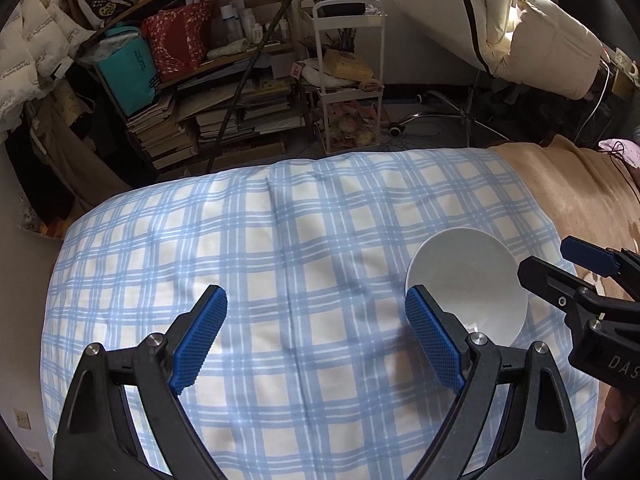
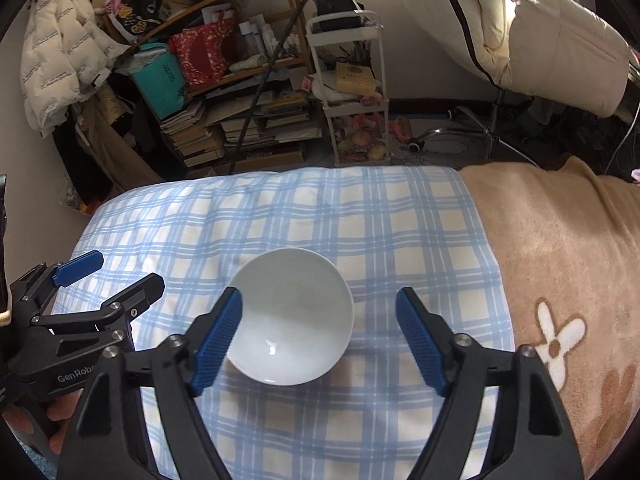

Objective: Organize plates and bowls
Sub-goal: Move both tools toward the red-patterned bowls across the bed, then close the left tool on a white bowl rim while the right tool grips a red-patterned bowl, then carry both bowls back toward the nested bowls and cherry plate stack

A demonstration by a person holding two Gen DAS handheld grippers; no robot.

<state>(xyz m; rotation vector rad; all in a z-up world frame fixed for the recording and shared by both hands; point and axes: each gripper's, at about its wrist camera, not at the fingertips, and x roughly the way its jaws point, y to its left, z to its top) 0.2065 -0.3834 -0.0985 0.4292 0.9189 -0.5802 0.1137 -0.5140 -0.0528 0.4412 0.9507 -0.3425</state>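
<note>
Fingers (image 2: pixel 218 336) of the right gripper (image 2: pixel 320 336) stood apart with nothing clamped, and those of the left gripper (image 1: pixel 316 336) stood wide apart over bare cloth. One white bowl (image 2: pixel 290 316) sat upright on the blue checked bedcover (image 2: pixel 360 208); no other dish showed. Both tools tilted steeply down toward the bed, side by side. The bowl lay between the right fingers, crowding the left one and clear of the other, and just outside the left gripper's right finger.
</note>
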